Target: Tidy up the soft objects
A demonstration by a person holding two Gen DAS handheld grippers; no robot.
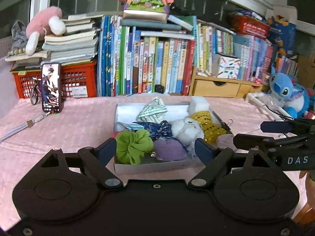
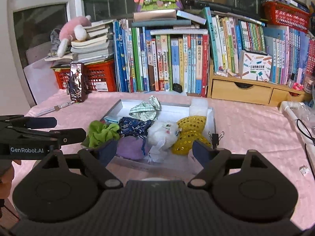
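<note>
A shallow white box (image 1: 155, 167) (image 2: 213, 118) sits on the pink tablecloth, filled with soft items. Inside lie a green scrunchie (image 1: 132, 143) (image 2: 102, 132), a purple pouch (image 1: 170, 150) (image 2: 131, 147), a dark blue patterned pouch (image 1: 157, 127) (image 2: 135, 126), a white plush (image 1: 187, 127) (image 2: 164, 132), a yellow sequin piece (image 1: 208, 123) (image 2: 190, 131), a green checked cloth (image 1: 153, 111) (image 2: 144, 110) and a white foam block (image 1: 199, 103) (image 2: 199, 106). My left gripper (image 1: 155, 149) hangs open at the box's near edge, holding nothing. My right gripper (image 2: 155, 150) is open too, also empty. Each gripper shows at the other view's side.
A phone (image 1: 51, 87) (image 2: 77, 81) stands at the back left by a red crate (image 1: 78, 80). Books line the back wall. A wooden drawer unit (image 2: 242, 91) and a blue plush (image 1: 289, 92) stand at the right. A binder clip (image 2: 215, 137) rests by the box's right wall.
</note>
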